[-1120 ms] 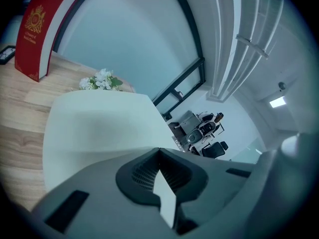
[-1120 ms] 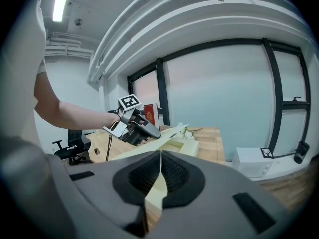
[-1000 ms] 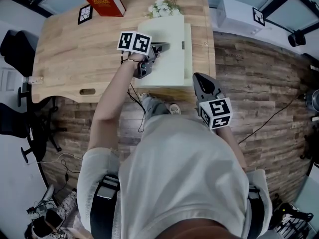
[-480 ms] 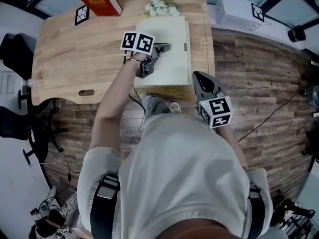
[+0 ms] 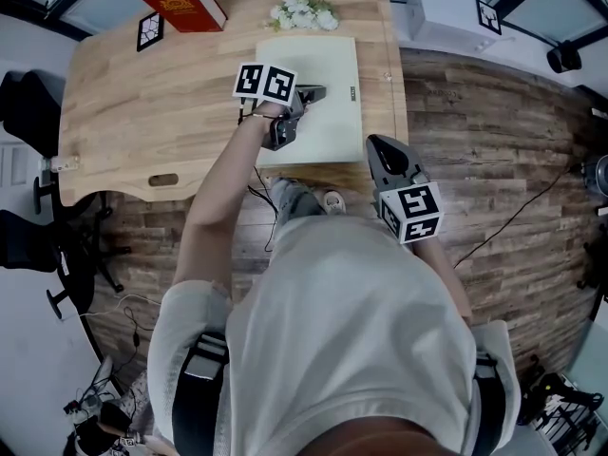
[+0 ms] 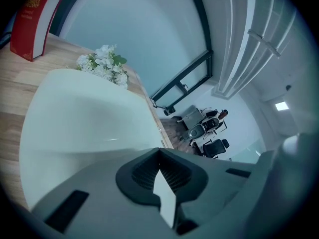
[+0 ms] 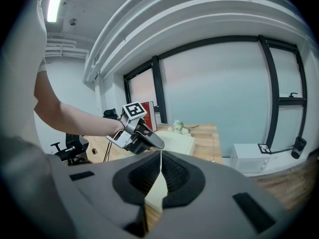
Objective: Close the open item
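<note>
1. Wooden table (image 5: 142, 112) carries the task item, a pale flat case (image 5: 328, 131), at its right end. White flowers (image 5: 304, 12) lie just beyond the case and a red book (image 5: 180, 1) sits well apart at the far left.
2. Change noted in the head view: a second ago a strip of the case's lower half showed along the right edge beside the lid. Half a second ago that strip was thinner. Now the case reads as a single rectangle, with a small dark clasp (image 5: 350, 91) at its right edge.
3. Left gripper (image 5: 318, 92): jaws pressed together with nothing between them, tip resting on the lid near that right edge. Its own view shows the lid's surface spreading flat directly ahead.
4. Right gripper (image 5: 377, 148): jaws also together and empty. It is held off the table's near edge, over the floor, in the same place as a second ago. Its view shows the case lying low and level under the left gripper.
5. Judgement: the lid has come down under the left gripper's push, so the closing looks essentially done. I cannot tell whether the clasp has engaged. A final press near the clasp would settle it.
</note>
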`<state>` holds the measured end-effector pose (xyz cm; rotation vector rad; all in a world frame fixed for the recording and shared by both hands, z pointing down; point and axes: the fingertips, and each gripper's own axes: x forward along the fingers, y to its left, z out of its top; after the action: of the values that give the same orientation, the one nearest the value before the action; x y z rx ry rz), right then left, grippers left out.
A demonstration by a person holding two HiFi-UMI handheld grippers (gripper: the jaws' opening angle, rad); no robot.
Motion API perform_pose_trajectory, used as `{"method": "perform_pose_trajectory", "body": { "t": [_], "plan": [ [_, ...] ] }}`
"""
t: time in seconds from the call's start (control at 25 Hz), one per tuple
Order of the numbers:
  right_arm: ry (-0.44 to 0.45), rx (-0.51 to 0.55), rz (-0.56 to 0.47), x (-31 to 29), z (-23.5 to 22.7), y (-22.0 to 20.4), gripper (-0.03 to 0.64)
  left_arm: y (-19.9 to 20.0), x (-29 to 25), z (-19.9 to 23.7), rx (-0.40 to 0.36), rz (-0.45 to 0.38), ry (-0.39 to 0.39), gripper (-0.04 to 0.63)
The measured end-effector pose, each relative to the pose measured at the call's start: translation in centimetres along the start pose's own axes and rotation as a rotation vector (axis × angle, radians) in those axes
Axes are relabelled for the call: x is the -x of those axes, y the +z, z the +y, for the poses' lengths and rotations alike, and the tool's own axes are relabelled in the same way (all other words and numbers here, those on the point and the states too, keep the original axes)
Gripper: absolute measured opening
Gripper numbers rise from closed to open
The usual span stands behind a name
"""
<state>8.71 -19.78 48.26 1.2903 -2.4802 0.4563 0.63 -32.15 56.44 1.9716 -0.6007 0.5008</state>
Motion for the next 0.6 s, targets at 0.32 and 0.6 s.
{"method": "perform_pose_trajectory", "body": {
  "t": [0.32,0.6],
  "plan": [
    [-0.001,-0.005,0.003,-0.2,-0.1,-0.1,0.020,-0.3,-1.0,0.3,0.018,0.008,0.002,0.021],
    [-0.003,-0.009,0.003,-0.3,-0.1,-0.2,0.020,-0.5,-1.8,0.6,0.026,0.020,0.024,0.020]
  ]
}}
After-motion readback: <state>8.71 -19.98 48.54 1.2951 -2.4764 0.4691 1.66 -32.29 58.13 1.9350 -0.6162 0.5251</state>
